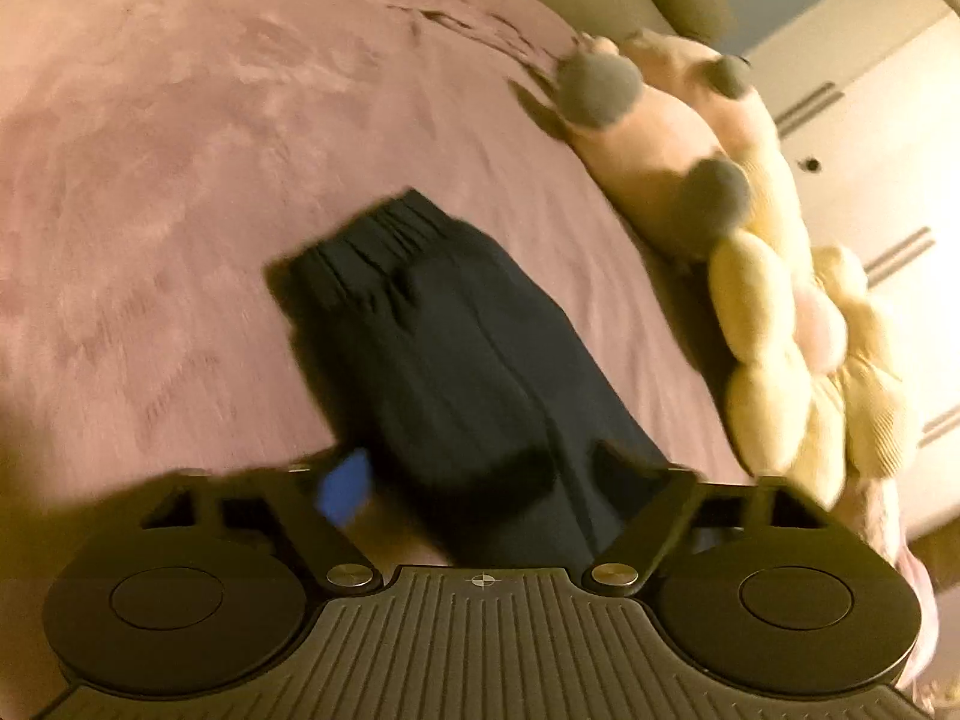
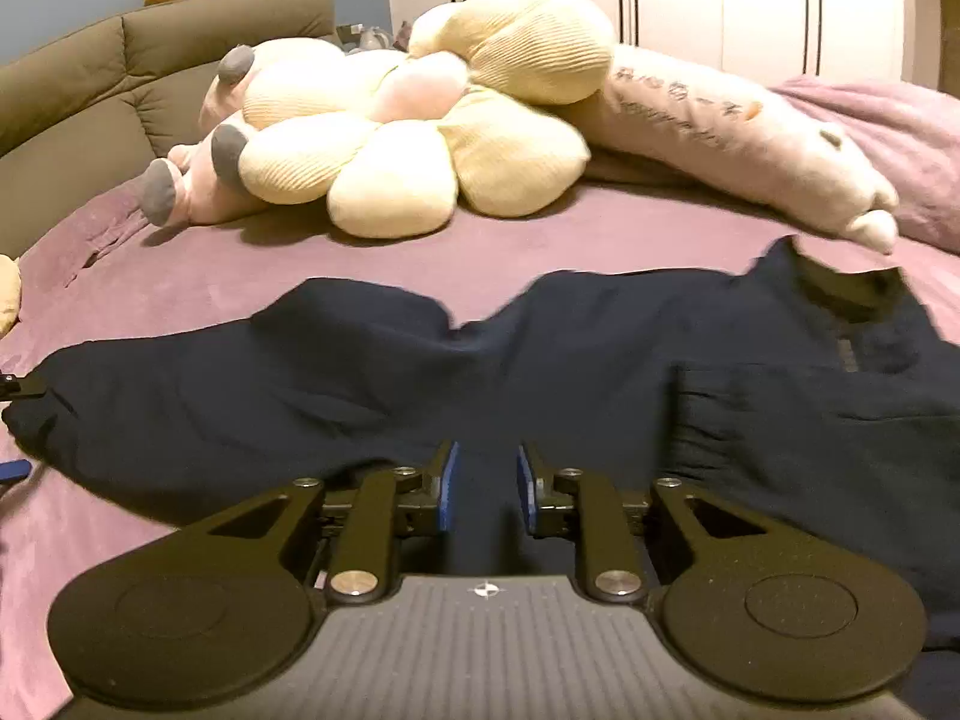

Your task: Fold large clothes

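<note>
Dark navy trousers (image 2: pixel 540 360) lie spread across the mauve bedspread (image 2: pixel 252 264). In the left wrist view they (image 1: pixel 456 348) stretch away from me, elastic waistband at the far end. My left gripper (image 1: pixel 480 480) is wide open, with the near end of the cloth lying between its jaws; one blue pad (image 1: pixel 345 483) shows, the other is hidden by cloth. My right gripper (image 2: pixel 487 483) is open, its blue pads about a hand-width apart, just above the cloth's near edge. The left gripper's tip (image 2: pixel 24 387) shows at the trousers' left end.
A yellow flower cushion (image 2: pixel 420 120), a pink plush with grey feet (image 2: pixel 198 168) and a long pale bolster (image 2: pixel 750 132) lie at the far side of the bed. An olive headboard (image 2: pixel 120 72) is on the left, white wardrobes (image 2: pixel 750 0) behind.
</note>
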The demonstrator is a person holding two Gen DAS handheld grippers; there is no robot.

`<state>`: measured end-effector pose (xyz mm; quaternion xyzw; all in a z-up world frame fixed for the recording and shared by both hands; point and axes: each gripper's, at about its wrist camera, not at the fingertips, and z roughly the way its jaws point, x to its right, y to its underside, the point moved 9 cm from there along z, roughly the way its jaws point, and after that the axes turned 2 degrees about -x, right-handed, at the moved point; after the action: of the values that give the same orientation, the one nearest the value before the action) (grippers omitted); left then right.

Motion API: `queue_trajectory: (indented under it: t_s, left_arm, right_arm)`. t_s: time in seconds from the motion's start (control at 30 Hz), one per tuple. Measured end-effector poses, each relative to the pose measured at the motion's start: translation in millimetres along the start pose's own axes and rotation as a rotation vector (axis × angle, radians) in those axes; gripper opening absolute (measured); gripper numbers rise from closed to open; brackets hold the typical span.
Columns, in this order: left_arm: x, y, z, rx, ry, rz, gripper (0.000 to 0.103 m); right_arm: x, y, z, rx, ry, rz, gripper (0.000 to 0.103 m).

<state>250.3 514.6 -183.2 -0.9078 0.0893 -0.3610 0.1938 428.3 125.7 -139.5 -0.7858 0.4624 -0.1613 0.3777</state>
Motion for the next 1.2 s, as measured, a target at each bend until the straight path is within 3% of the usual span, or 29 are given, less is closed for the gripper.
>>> queue_trajectory:
  t_s: [0.03,0.1,0.13,0.2,0.3,0.47,0.5,0.53,0.63,0.7,0.83,0.93,1.03,1.1,1.17,1.2]
  left_arm:
    - [-2,-4,2,-0.001,-0.015,0.000,0.055]
    - [-4,-8,8,-0.009,-0.025,-0.013,0.032]
    - [-7,-9,10,-0.019,-0.018,-0.020,0.028]
    - [-11,-14,10,-0.034,0.007,-0.035,0.015]
    - [4,-18,-4,-0.008,0.057,0.012,0.012]
    - [64,-10,-42,-0.001,0.168,0.137,0.011]
    - [84,-4,-50,-0.009,0.201,0.180,0.011]
    - [109,6,-60,-0.018,0.244,0.239,0.011]
    - [183,53,-83,-0.065,0.359,0.400,0.011]
    - [234,100,-95,-0.109,0.449,0.495,0.011]
    - [315,220,-95,-0.198,0.529,0.710,0.012]
    - [347,313,-72,-0.246,0.510,0.842,0.022]
    - [351,385,-35,-0.266,0.433,0.939,0.038]
    - [342,418,-5,-0.286,0.353,0.994,0.080]
    - [329,434,11,-0.307,0.328,1.022,0.087]
    - [327,436,9,-0.272,0.335,1.061,0.087]
  right_arm:
    - [-4,5,9,-0.019,-0.001,0.005,0.018]
    - [-5,23,30,-0.081,0.010,0.017,0.017]
    - [-3,33,39,-0.105,0.016,0.024,0.017]
    - [-3,44,40,-0.067,0.016,0.001,0.017]
    - [-6,37,32,-0.085,0.031,-0.022,0.016]
    - [5,30,8,0.047,0.083,0.024,0.017]
    - [9,44,21,-0.026,0.072,0.034,0.017]
    - [13,55,31,-0.067,0.067,0.028,0.017]
    - [20,48,17,-0.052,0.036,0.080,0.017]
    - [34,44,-4,-0.016,-0.016,0.184,0.017]
    - [88,49,-61,0.094,0.003,0.325,0.017]
    - [141,68,-103,0.139,0.052,0.434,0.017]
    - [188,89,-125,0.128,0.105,0.480,0.018]
    - [215,106,-132,0.107,0.126,0.511,0.018]
    - [237,121,-135,0.082,0.135,0.532,0.018]
    - [244,128,-134,0.068,0.135,0.542,0.018]
